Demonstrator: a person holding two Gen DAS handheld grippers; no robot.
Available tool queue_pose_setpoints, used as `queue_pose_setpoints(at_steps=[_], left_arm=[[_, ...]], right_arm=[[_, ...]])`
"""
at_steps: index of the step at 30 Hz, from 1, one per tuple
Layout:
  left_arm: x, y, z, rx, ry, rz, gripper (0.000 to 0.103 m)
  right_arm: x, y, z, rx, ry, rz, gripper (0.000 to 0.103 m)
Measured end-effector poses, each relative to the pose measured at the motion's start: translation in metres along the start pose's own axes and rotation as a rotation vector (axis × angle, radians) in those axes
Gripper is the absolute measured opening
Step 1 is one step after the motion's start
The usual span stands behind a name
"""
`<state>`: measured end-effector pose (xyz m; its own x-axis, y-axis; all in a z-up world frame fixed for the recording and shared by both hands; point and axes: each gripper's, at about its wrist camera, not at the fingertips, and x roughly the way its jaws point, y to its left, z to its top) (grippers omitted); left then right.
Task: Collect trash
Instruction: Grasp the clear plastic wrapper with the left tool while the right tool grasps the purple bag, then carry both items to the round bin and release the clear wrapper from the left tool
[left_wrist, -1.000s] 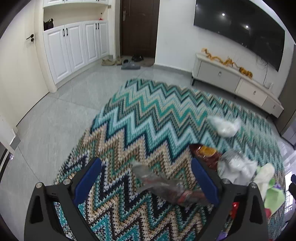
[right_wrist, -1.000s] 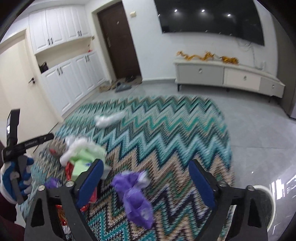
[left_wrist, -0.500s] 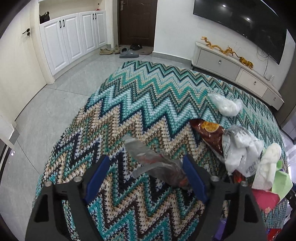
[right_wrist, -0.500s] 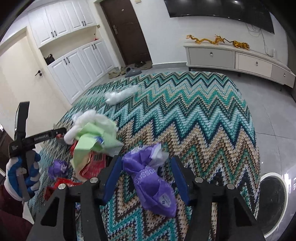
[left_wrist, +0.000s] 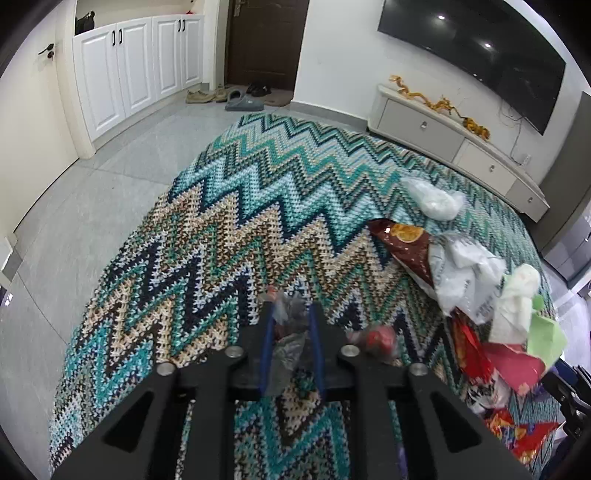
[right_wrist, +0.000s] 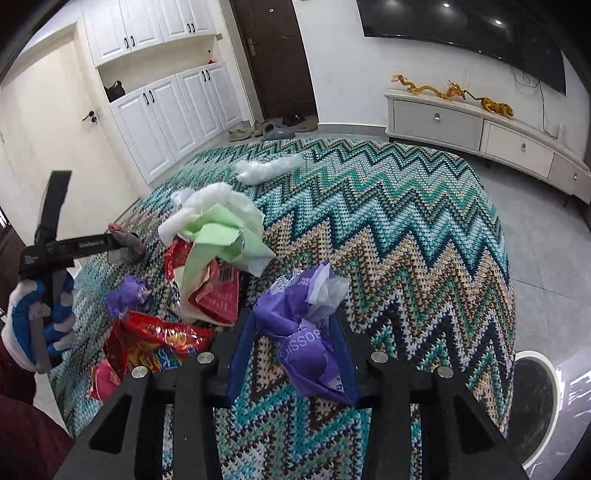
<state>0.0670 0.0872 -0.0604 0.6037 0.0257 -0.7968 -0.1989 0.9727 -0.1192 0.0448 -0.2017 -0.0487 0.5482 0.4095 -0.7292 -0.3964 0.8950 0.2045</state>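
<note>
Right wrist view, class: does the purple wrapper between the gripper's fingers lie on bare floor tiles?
No. The purple wrapper lies on the zigzag-patterned rug, between the closing fingers of the right gripper.

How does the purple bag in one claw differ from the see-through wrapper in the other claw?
The purple bag is opaque, bulky and printed with lettering; the see-through wrapper is greyish, thin and unprinted apart from a red tip. The bag bulges well above the right claw, whose jaws stand wider; the wrapper is squeezed narrow in the left claw. Both claws are closing on crumpled plastic trash lying on the zigzag rug.
</note>
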Motion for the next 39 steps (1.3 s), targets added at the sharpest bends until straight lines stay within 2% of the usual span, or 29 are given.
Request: queue_pose_setpoints(at_steps=[4, 15, 20, 25, 26, 27, 28, 29, 36, 39], left_arm=[[-0.018, -0.001, -0.003, 0.016, -0.031, -0.021, 0.011], [-0.075, -0.023, 0.000, 0.083, -0.152, -0.076, 0.009], [-0.082, -0.014, -0.001, 0.060, -0.160, -0.065, 0.009], [-0.077, 0.000, -0.005, 0.029, -0.145, -0.092, 0.011], [-0.073, 0.002, -0.006, 0.020, -0.133, -0.100, 0.014], [-0.069, 0.004, -0.007, 0.011, -0.123, -0.105, 0.030], [-0.064, 0.006, -0.008, -0.003, -0.116, -0.104, 0.054], [-0.061, 0.008, -0.009, -0.020, -0.119, -0.098, 0.061], [-0.034, 0.003, -0.010, -0.006, -0.086, -0.077, 0.063], [-0.019, 0.001, -0.010, -0.001, -0.048, -0.080, 0.062]], right_arm=[[-0.004, 0.002, -0.005, -0.004, -0.002, -0.009, 0.037], [-0.048, 0.005, -0.001, 0.005, -0.104, -0.004, 0.035], [-0.060, 0.002, -0.007, 0.020, -0.129, -0.002, 0.035], [-0.065, -0.003, -0.011, 0.037, -0.141, -0.001, 0.035], [-0.065, -0.004, -0.012, 0.041, -0.143, 0.000, 0.035], [-0.064, -0.005, -0.012, 0.046, -0.144, 0.001, 0.035], [-0.063, -0.006, -0.012, 0.048, -0.144, 0.002, 0.035], [-0.061, -0.006, -0.012, 0.051, -0.144, 0.003, 0.035], [-0.055, -0.011, -0.014, 0.067, -0.132, -0.003, 0.035], [-0.053, -0.015, -0.015, 0.078, -0.125, -0.008, 0.035]])
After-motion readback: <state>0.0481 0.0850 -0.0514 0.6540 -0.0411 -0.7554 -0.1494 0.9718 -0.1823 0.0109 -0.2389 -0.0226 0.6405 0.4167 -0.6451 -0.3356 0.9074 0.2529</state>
